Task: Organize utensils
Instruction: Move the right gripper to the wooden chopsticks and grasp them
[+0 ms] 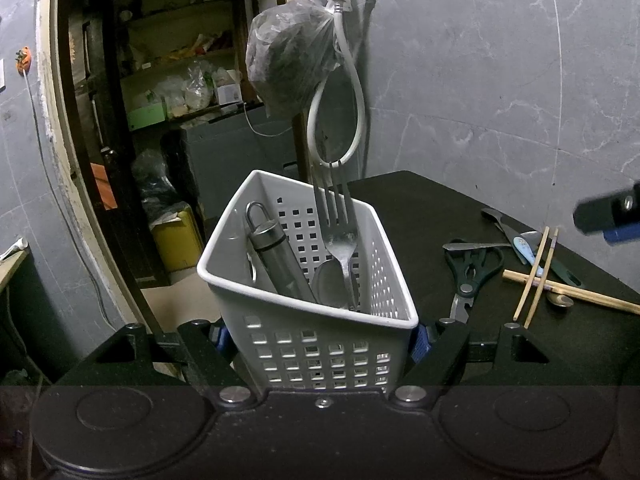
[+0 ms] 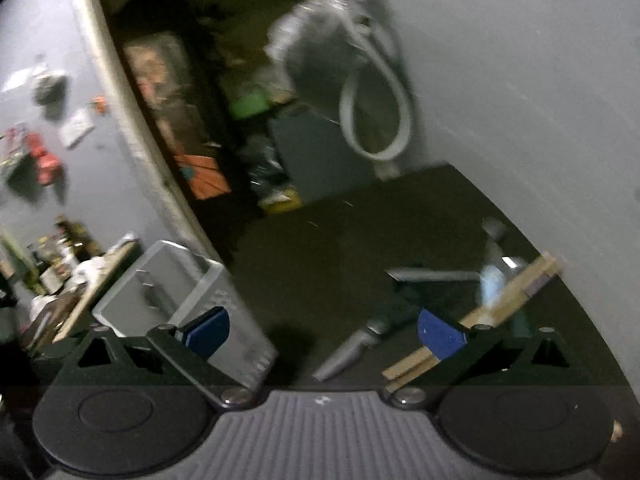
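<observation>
White basket [image 1: 308, 320] clamped between left tool [image 1: 320, 340] pads, fork [image 1: 338, 216] stood inside, right tool [image 2: 324, 334] spread wide above scissors [image 2: 360, 336] on worktop [image 2: 320, 248]

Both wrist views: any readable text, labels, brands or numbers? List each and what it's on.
None can be read.
Boxes and packets on the shelves in the left wrist view: any print is too small to read.
White basket, fork, scissors, chopsticks: no markings visible.
Right wrist view: motion-blurred; items on the wall are unreadable.
</observation>
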Tool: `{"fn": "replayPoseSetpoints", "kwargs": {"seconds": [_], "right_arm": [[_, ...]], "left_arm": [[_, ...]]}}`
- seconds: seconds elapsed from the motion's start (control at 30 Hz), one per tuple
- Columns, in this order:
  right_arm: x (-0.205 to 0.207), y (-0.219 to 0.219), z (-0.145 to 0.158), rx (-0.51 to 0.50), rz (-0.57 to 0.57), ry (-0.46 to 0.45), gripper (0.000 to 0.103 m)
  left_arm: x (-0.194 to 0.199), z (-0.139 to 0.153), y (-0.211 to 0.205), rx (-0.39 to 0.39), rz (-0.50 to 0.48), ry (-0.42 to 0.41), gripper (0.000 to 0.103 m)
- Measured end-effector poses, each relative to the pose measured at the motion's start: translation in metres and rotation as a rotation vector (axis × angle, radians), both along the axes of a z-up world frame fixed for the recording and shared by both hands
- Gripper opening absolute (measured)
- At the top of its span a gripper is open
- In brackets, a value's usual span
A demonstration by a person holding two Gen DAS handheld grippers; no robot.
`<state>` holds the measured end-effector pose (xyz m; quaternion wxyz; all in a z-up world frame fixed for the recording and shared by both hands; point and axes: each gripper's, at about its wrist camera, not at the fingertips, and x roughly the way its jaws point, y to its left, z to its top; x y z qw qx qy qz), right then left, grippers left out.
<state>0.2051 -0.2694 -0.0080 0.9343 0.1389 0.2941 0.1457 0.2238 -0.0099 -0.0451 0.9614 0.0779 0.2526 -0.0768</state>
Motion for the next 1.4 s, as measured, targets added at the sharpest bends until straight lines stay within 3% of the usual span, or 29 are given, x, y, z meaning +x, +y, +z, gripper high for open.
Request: {"fn": "replayPoseSetpoints", "kwargs": {"seconds": [0.2, 0.77, 0.93, 1.07, 1.23, 1.4], "right_arm": [[0.009, -0.027, -0.024, 0.069, -0.116, 0.119, 0.103], [0.089, -0.071, -0.064, 0.237, -0.406, 0.283, 0.102], [0.109, -0.082, -0.077, 0.353, -0.491, 0.377, 0.088], [0.121, -0.083, -0.083, 0.335, -0.553, 0.413, 0.081], [0.13, -0.083, -0.092, 0.319, -0.614, 0.459, 0.061], [0.137, -0.079, -0.098, 0.286, -0.637, 0.476, 0.054]], "left_arm": [[0.001, 0.0, 0.0, 0.0, 0.001, 0.006, 0.078], [0.002, 0.0, 0.004, -0.012, -0.002, 0.013, 0.078], [0.001, 0.0, 0.007, -0.03, -0.007, 0.011, 0.078], [0.0, -0.001, 0.009, -0.046, -0.009, 0.011, 0.077], [0.0, -0.001, 0.013, -0.058, -0.014, 0.013, 0.077], [0.001, 0.0, 0.017, -0.065, -0.023, 0.014, 0.077]]}}
